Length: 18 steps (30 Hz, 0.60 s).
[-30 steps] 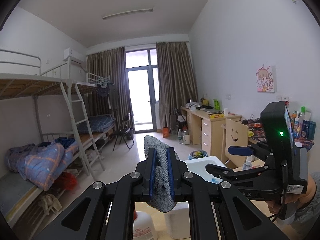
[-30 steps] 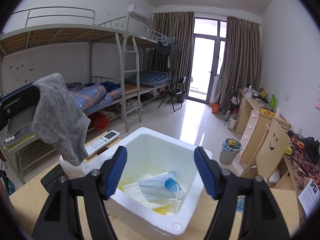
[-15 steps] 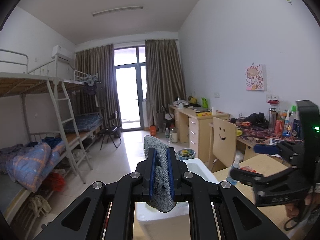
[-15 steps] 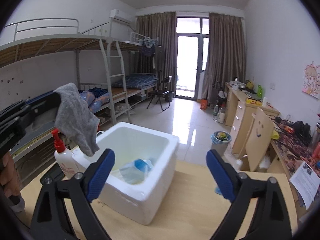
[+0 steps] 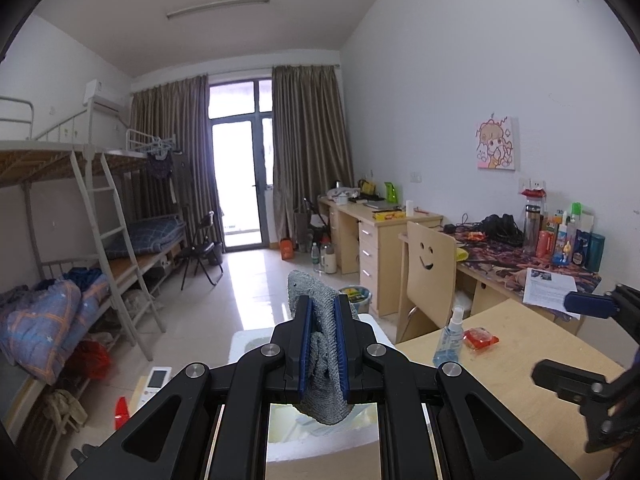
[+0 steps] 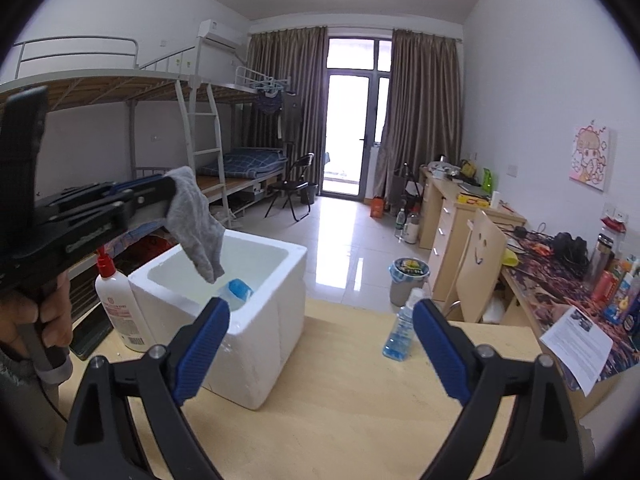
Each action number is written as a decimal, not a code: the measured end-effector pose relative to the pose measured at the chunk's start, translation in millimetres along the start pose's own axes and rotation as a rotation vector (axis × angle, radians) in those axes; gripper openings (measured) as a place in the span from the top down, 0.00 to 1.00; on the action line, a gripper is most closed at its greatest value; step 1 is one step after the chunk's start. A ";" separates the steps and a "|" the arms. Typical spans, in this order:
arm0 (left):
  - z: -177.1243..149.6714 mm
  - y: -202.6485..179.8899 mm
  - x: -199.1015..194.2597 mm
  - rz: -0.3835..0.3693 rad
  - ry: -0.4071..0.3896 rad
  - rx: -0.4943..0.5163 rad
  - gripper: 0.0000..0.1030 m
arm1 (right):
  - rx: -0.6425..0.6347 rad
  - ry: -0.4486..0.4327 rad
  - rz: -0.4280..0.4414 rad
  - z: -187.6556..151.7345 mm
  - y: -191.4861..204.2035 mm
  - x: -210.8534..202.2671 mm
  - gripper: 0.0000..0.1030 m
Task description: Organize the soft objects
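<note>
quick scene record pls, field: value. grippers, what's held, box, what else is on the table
left gripper: shut on the grey cloth
grey cloth position: hanging above the open foam box, not touching it as far as the right wrist view shows
right gripper: open, nothing between the fingers
foam box: white, no lid, on the wooden table; blue and white items inside
table, near box: white bottle with red cap, remote
table, right of box: blue spray bottle, red packet

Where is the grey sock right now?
The sock hangs from the left gripper, right over the white foam box, at the left of the right wrist view.
</note>
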<state>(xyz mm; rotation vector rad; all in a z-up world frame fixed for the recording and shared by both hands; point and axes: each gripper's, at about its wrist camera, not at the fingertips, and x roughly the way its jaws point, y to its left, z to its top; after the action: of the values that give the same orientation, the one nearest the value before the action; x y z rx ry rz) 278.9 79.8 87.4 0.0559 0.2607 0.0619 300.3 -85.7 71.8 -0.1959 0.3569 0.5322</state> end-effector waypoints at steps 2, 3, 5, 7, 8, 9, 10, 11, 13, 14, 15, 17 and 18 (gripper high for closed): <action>0.0 -1.4 4.2 0.004 0.007 -0.002 0.88 | 0.006 0.000 -0.003 -2.4 -1.9 -2.7 0.08; -0.2 -1.7 5.4 0.006 0.011 -0.001 0.88 | 0.009 0.000 -0.006 -3.0 -2.2 -3.1 0.08; -1.6 -0.5 8.3 0.010 0.023 -0.007 0.87 | 0.013 0.002 -0.009 -5.0 -4.3 -3.4 0.08; -2.2 1.3 12.4 0.001 0.040 -0.018 0.80 | 0.018 0.002 -0.010 -6.3 -6.8 -3.6 0.08; -2.8 1.7 14.9 0.002 0.047 -0.019 0.76 | 0.021 0.001 -0.009 -6.5 -7.1 -3.6 0.08; -2.5 -0.2 16.4 0.010 0.049 -0.020 0.60 | 0.024 0.000 -0.009 -7.2 -8.0 -4.7 0.08; -3.0 0.6 17.4 0.019 0.049 -0.022 0.38 | 0.027 0.000 -0.007 -7.8 -8.4 -4.8 0.08; -3.2 0.6 17.7 0.022 0.047 -0.024 0.29 | 0.028 0.000 -0.006 -8.9 -9.1 -5.2 0.08; -3.1 -0.1 17.4 0.035 0.041 -0.028 0.12 | 0.030 -0.001 -0.006 -9.9 -9.2 -5.8 0.08; -2.8 -0.7 16.9 0.034 0.041 -0.028 0.10 | 0.030 -0.002 -0.006 -10.2 -9.3 -5.9 0.08; -2.6 -0.8 17.3 0.022 0.049 -0.025 0.05 | 0.032 -0.002 -0.007 -10.8 -10.4 -6.2 0.08; -2.8 -3.0 16.5 0.011 0.055 -0.021 0.01 | 0.036 -0.002 -0.008 -11.1 -12.0 -6.4 0.08; -3.0 -4.3 15.6 0.017 0.052 -0.017 0.01 | 0.038 -0.002 -0.008 -11.0 -12.4 -6.2 0.08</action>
<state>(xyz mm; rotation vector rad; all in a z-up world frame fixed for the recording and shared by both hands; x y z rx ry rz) 293.3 76.8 80.2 0.0397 0.3120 0.0829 298.8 -102.1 65.2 -0.1605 0.3642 0.5174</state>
